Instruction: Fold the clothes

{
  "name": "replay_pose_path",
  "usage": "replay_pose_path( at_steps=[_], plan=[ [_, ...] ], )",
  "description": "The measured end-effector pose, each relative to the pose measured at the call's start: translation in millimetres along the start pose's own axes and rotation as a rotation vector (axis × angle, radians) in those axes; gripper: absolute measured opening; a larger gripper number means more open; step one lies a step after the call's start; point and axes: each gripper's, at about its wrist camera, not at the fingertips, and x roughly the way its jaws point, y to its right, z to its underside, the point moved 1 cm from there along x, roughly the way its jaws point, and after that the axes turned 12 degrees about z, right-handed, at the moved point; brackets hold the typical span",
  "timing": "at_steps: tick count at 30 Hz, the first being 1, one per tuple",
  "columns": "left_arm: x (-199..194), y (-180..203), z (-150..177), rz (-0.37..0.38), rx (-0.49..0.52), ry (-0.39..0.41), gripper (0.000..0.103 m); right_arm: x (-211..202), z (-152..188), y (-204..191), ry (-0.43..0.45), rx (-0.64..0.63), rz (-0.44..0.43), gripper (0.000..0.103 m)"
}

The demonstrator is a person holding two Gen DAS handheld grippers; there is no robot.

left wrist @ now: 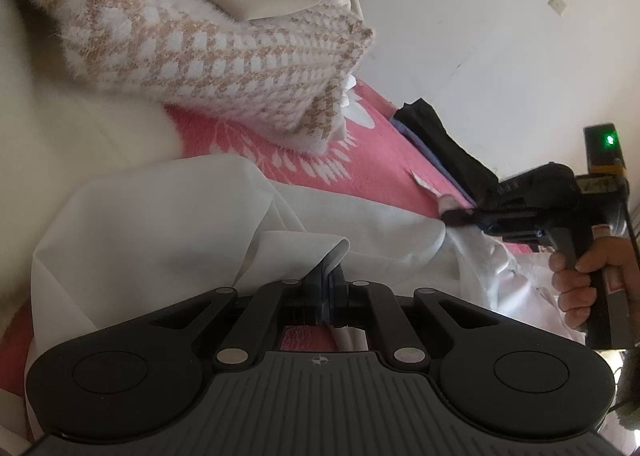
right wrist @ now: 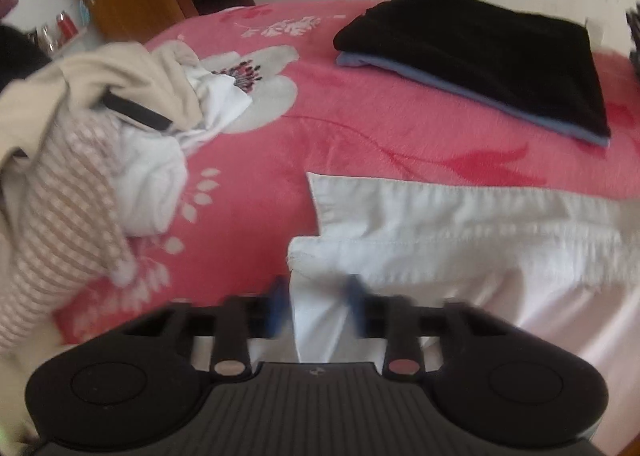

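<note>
Pinching smooth white garment (left wrist: 160, 224) folds

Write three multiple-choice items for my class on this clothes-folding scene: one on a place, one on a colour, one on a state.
1. Where does the folded black garment lie?
A. On a folded blue garment
B. Under the white garment
C. On the floor

2. What colour is the floral blanket covering the bed?
A. Green
B. Pink
C. Grey

3. What is the left tool doing?
A. Hanging open above the bed
B. Shut on the smooth white garment
C. Holding the houndstooth knit

Answers:
1 A: a blue edge shows beneath the black stack.
2 B: pink cloth with white flowers spreads under everything.
3 B: its fingers pinch a fold of white cloth; the right tool has the same garment between its fingers.
</note>
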Motion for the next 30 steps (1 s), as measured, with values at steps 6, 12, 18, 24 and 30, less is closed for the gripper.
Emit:
replay_pose_path(
  at_steps=[6,12,18,24,30],
  plan=[
    [-0.6,-5.5,-0.2,0.022,-0.031,0.011,0.006,-44.8,26.5,70.0,0.115,0.336,-0.102,0.001],
    [0.3,-9.6,-0.3,0.038,-0.049,0.019,0.006,-30.8,68.4,137.7,0.076,0.625,-0.145,0.001],
    [-0.8,-12.8,-0.4,0.053,-0.065,0.021,0.006,-13.9,89.4,173.8,0.035,0.776,-0.204,0.003],
    [-0.8,-11.8,0.6,0.05,-0.058,0.025,0.006,-36.4,79.2,179.7,0.058,0.749,-0.005,0.006],
    [-1.2,-11.0,1.5,0.046,-0.051,0.028,0.006,-60.7,45.0,158.8,0.152,0.533,0.066,0.015]
  ],
)
